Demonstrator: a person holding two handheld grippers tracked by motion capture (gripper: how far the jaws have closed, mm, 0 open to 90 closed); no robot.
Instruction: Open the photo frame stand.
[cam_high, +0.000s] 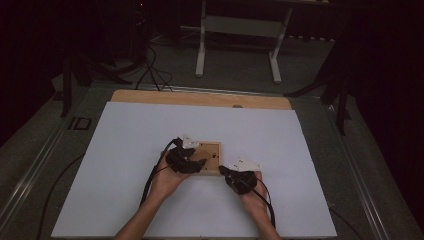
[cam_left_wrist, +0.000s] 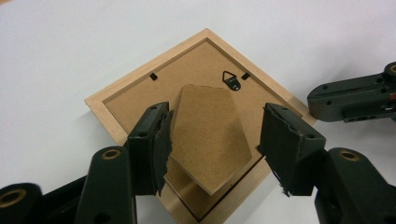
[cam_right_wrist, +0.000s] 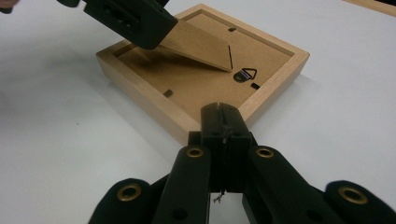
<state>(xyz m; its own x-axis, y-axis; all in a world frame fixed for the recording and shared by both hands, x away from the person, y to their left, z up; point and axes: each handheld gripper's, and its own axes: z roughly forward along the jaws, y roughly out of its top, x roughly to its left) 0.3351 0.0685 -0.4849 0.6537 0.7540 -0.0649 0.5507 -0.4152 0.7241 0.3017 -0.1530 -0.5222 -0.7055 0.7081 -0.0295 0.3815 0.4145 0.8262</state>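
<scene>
— While the frame (cam_high: 209, 156) lay face down on the white counter (cam_high: 125, 150), what worried you most?

— Its stand (cam_left_wrist: 210, 140). That flap was raised off the backing, hinged at the end near the hanger (cam_left_wrist: 230, 80), and the left gripper (cam_left_wrist: 215, 140) had its fingers (cam_left_wrist: 156, 140) standing wide on either side of it, pads clear of both edges. If they had closed off-centre, I judged the thin board could have twisted or torn at the hinge.

— So the left held nothing?

— Nothing was pinched, as far as I could see. The stand sat between the fingers, nearer the one on the left in the left gripper view, with a plain gap to the other.

— And the right gripper (cam_right_wrist: 223, 123)?

— Closed tight, tips together, with nothing between them. It sat at the frame's near corner, just at the wooden rim; whether it actually pressed on the wood I couldn't tell.

— Any risk there?

— Yes. If it was bracing the frame, a slip off that corner would have let the frame skid across the smooth counter once the left pushed or pulled the stand. A pull upward could also have lifted the whole light frame instead of swinging the flap.

— Where was the frame overall?

— Near the counter's middle, between both hands in the high view, left gripper (cam_high: 182, 159) above it and right gripper (cam_high: 239, 175) at its right corner.
</scene>
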